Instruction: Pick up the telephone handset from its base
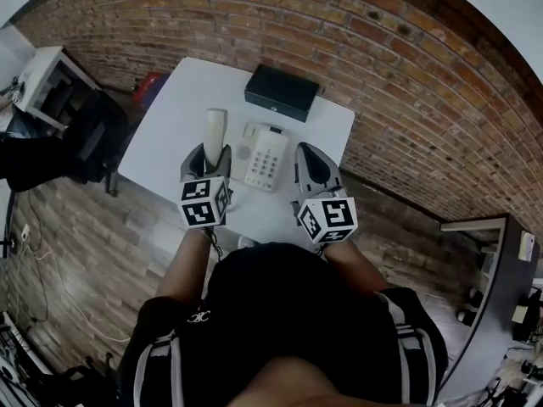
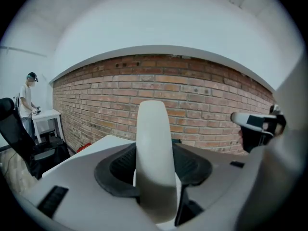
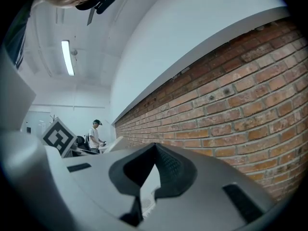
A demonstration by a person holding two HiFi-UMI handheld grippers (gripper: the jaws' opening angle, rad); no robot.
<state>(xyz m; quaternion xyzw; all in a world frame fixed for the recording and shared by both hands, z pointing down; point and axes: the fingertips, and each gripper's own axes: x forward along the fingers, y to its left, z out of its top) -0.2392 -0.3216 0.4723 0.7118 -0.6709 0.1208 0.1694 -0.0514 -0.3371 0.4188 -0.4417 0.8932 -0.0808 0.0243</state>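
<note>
Left gripper (image 2: 154, 165) clamped on white handset (image 2: 153, 148), which stands upright, clear of base (image 1: 265, 155) on table (image 1: 170, 117). Right gripper (image 3: 151, 174) closed, empty, beside base. I judge lift done; nothing left.

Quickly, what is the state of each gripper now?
Left gripper: closed on the white plastic telephone handset.
Right gripper: closed, empty.

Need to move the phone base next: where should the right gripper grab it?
Probably its near end, pinched across the narrow width. The phone base lies flat, keypad up, long axis pointing away from the person, so the right gripper, empty beside it, could come down from above.
</note>
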